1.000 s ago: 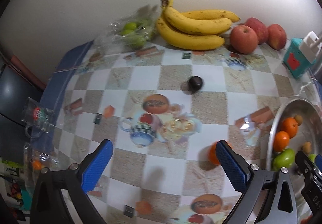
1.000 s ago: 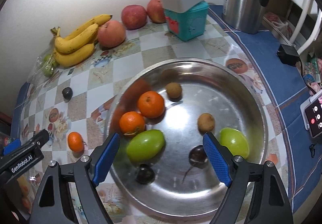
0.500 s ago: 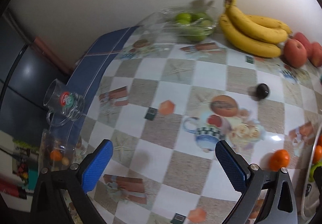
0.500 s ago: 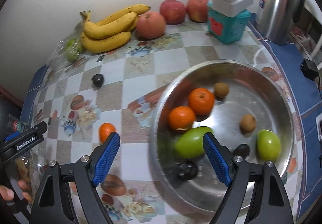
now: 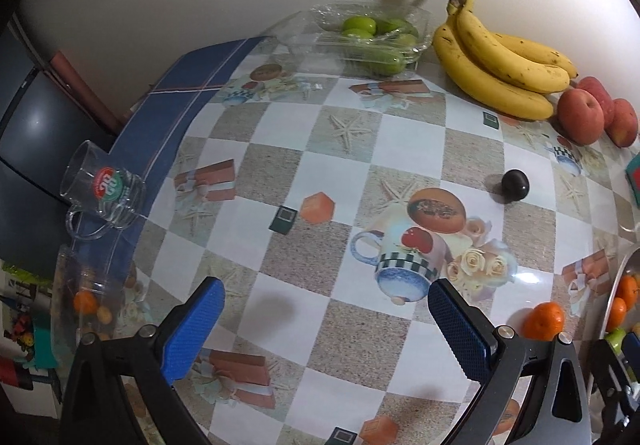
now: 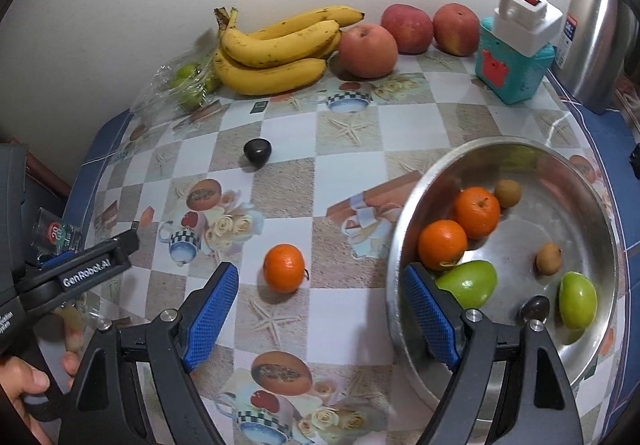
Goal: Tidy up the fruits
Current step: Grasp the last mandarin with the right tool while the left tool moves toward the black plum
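A loose orange (image 6: 284, 267) lies on the patterned tablecloth, just ahead of my open, empty right gripper (image 6: 320, 319); it also shows in the left wrist view (image 5: 544, 321). A dark plum (image 6: 258, 151) lies farther back, also in the left wrist view (image 5: 515, 185). The steel bowl (image 6: 576, 173) on the right holds two oranges (image 6: 476, 211), green fruits (image 6: 468, 281), small brown fruits and a dark plum. Bananas (image 6: 276, 53) and three red apples (image 6: 368, 50) lie by the wall. My left gripper (image 5: 326, 325) is open and empty over the table's left part.
A clear bag of green fruit (image 5: 376, 41) lies by the wall. A glass mug (image 5: 104, 193) and a clear container (image 5: 88, 297) stand at the left table edge. A teal box with a white plug (image 6: 516, 57) and a steel kettle (image 6: 596, 41) stand back right.
Both grippers swung left. The right view shifted off the bowl and now faces the loose orange. The left view now takes in the mug and the table's left edge. Both stay open.
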`<state>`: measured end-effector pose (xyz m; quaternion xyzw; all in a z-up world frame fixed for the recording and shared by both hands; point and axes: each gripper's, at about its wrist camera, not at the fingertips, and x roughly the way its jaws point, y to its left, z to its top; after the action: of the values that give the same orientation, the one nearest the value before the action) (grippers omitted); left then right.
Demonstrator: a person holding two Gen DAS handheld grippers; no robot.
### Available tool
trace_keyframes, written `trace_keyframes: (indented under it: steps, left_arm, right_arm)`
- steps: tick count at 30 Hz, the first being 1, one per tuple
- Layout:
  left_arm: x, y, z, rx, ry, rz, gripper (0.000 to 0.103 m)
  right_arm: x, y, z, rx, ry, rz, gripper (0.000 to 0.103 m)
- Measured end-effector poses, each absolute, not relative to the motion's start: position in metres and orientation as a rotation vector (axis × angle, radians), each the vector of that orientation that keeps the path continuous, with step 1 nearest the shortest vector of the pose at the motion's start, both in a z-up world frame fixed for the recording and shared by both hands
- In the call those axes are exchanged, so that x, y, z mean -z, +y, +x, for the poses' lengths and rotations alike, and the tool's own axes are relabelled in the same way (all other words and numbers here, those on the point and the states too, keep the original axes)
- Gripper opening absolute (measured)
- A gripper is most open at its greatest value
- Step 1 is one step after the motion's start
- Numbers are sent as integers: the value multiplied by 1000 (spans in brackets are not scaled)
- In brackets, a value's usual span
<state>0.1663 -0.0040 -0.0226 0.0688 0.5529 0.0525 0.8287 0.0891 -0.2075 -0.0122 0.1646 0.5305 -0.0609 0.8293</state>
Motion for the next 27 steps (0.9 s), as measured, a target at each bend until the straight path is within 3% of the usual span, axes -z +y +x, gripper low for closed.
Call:
trace_keyframes:
  steps: [23, 27]
  left_arm:
    - [43, 4, 179, -120, 1232, 83, 103]
    - [61, 0, 180, -87, 1294, 51, 103]
  right_arm:
    - [30, -181, 118, 120, 1165, 283, 85]
    - [43, -182, 118, 118, 1193, 285, 78]
